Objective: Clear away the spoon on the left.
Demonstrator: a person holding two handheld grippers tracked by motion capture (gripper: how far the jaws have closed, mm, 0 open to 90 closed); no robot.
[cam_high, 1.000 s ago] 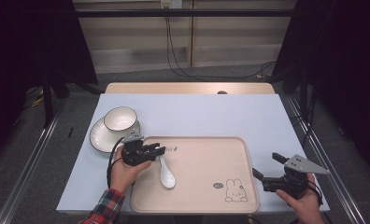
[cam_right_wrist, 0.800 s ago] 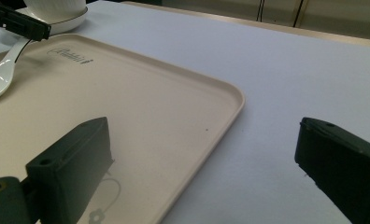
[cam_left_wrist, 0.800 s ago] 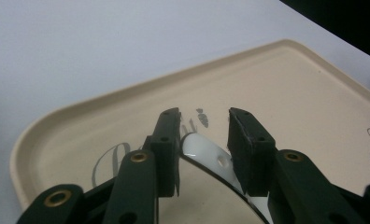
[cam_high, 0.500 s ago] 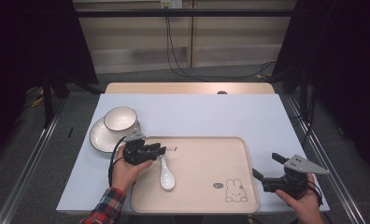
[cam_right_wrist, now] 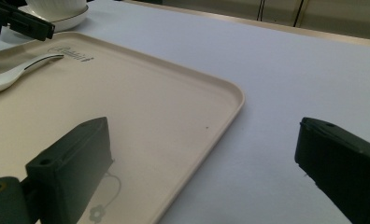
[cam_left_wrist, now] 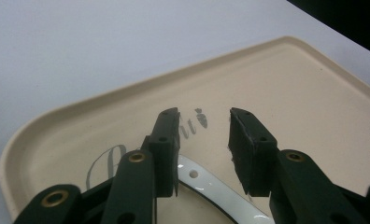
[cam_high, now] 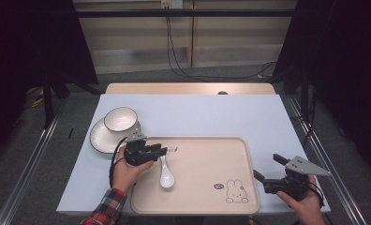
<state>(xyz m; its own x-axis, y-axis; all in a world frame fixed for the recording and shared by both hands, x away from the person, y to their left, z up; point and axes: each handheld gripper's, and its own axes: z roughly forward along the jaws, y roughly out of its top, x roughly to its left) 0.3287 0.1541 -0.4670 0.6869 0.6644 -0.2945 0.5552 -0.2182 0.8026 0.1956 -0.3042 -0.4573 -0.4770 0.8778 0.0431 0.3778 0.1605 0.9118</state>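
White spoon [cam_high: 165, 171] lay on the tray [cam_high: 207, 206], its handle under my left claw [cam_high: 161, 151], jaws parted and gripping nothing, right claw [cam_high: 268, 171] wide open; closing off-centre could've skidded the slick handle away.

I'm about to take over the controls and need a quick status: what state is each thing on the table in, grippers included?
Left gripper: jaws open above the spoon handle, gripping nothing.
Right gripper: jaws wide open, empty, by the tray's right edge.
White spoon: lying loose on the tray, bowl up.
Tray: flat on the table.
Bowl: upright on the saucer, looks empty.
Saucer: flat on the table.
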